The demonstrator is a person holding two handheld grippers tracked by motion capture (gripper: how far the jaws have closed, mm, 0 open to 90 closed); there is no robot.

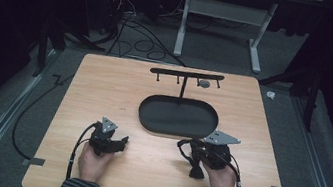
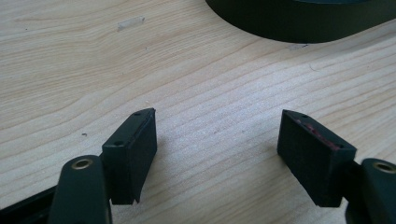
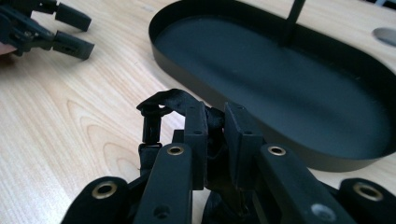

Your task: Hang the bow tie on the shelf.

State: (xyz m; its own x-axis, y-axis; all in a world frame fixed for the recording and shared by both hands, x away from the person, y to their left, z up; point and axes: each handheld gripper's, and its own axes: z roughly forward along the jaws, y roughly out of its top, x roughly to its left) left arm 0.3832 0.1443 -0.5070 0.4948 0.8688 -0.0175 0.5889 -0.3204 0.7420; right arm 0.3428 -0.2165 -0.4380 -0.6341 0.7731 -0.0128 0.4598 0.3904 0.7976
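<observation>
Right gripper: jaws drawn close on a black strap; the pads pinch its dark end between them, and a loop of it with a small buckle sticks out to the left of the jaws in the right gripper view.
Right gripper, place: near right part of the table, just near of the tray's right end, held in the person's right hand.
Strap: in the high view it curls at the gripper's left side and a dark end of it hangs near the hand; whether it touches the wood I cannot tell.
Left gripper: jaws wide apart, nothing between them, bare wood under the gap.
Left gripper, place: near left part of the table, held in the left hand, pointing right toward the tray's near left edge and apart from it.
Tray: black oval, empty, middle of the table, just far of both grippers.
Stand: thin black post rising from the tray's far edge, with a crossbar carrying small hooks.
Disc: small grey round thing by the right part of the crossbar; what it is I cannot tell.
Sleeves: striped, at the near edge.
</observation>
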